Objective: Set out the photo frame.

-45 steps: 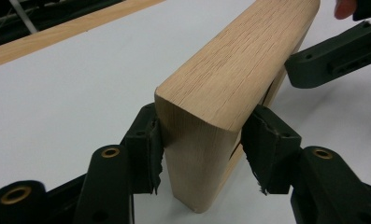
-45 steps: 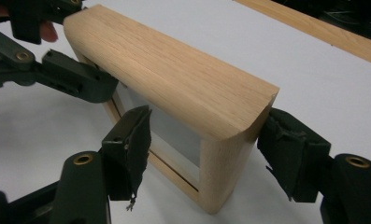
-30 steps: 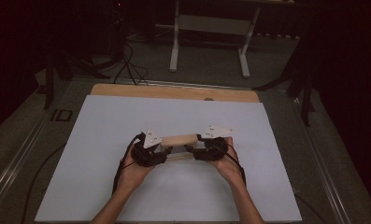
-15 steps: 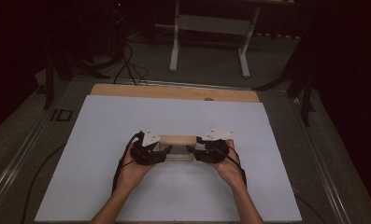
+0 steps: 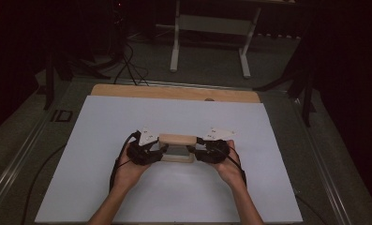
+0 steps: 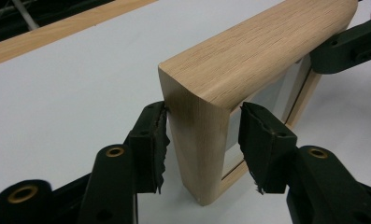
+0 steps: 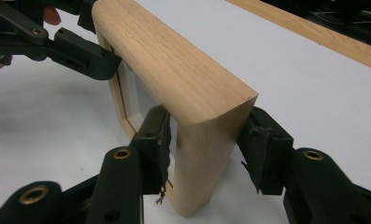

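A light wooden frame (image 5: 176, 139) with a grey pane stands on edge on the white tabletop (image 5: 104, 122), and I hold it at both ends. My left gripper (image 5: 162, 151) has just been closing and is shut on the frame's left upright. In the left gripper view the pads (image 6: 150, 140) flank that post (image 6: 197, 130). My right gripper (image 5: 193, 151) has also narrowed and is shut on the right upright (image 7: 211, 140), with a pad (image 7: 267, 149) against each side. The other gripper's jaw shows at the far end of the frame in the left gripper view (image 6: 346, 46) and in the right gripper view (image 7: 75, 51).
A wooden strip (image 5: 174, 92) runs along the table's far edge. Beyond it on the dark floor stand a white stand's legs (image 5: 174, 47) and loose cables (image 5: 127, 61). Metal rails (image 5: 24, 150) flank the table. White surface stretches all around the frame.
Both pairs of jaws have drawn in on the frame's ends. The frame's opening shows a little wider from above now. The hands have hardly shifted.
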### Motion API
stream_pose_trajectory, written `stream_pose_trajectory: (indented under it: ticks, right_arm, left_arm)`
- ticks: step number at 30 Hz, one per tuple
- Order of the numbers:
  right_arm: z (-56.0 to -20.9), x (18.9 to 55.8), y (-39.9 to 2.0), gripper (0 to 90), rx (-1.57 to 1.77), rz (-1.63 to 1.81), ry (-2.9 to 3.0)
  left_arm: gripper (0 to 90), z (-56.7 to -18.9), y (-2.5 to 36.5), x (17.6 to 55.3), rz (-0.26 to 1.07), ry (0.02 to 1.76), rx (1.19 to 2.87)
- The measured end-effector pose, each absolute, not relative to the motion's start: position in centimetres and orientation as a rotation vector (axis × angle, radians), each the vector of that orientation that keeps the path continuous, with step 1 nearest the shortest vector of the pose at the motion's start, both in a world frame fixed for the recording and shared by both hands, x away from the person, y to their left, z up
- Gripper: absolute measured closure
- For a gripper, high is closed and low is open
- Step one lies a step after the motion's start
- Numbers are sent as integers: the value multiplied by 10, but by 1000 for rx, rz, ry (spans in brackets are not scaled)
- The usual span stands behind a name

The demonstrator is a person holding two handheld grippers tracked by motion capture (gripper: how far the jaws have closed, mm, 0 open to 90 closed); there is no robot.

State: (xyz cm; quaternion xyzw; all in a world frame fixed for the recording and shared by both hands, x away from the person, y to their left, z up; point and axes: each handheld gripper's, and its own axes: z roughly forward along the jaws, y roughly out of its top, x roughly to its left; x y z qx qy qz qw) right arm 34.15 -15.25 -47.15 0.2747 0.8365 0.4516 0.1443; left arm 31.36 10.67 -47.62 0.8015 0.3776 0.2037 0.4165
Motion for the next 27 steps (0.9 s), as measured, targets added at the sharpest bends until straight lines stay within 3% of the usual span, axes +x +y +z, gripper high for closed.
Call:
stream_pose_trajectory:
  ticks: [4, 8, 27]
  right_arm:
    - [-470, 343, -151, 546, 776, 1295, 2412]
    - [-470, 346, -150, 550, 787, 1294, 2403]
    - [-467, 346, -151, 568, 684, 1279, 2430]
  left_arm:
    - [539, -476, 108, 314, 514, 958, 2015]
    - [605, -475, 112, 313, 512, 972, 2006]
    - [430, -477, 119, 323, 444, 874, 1942]
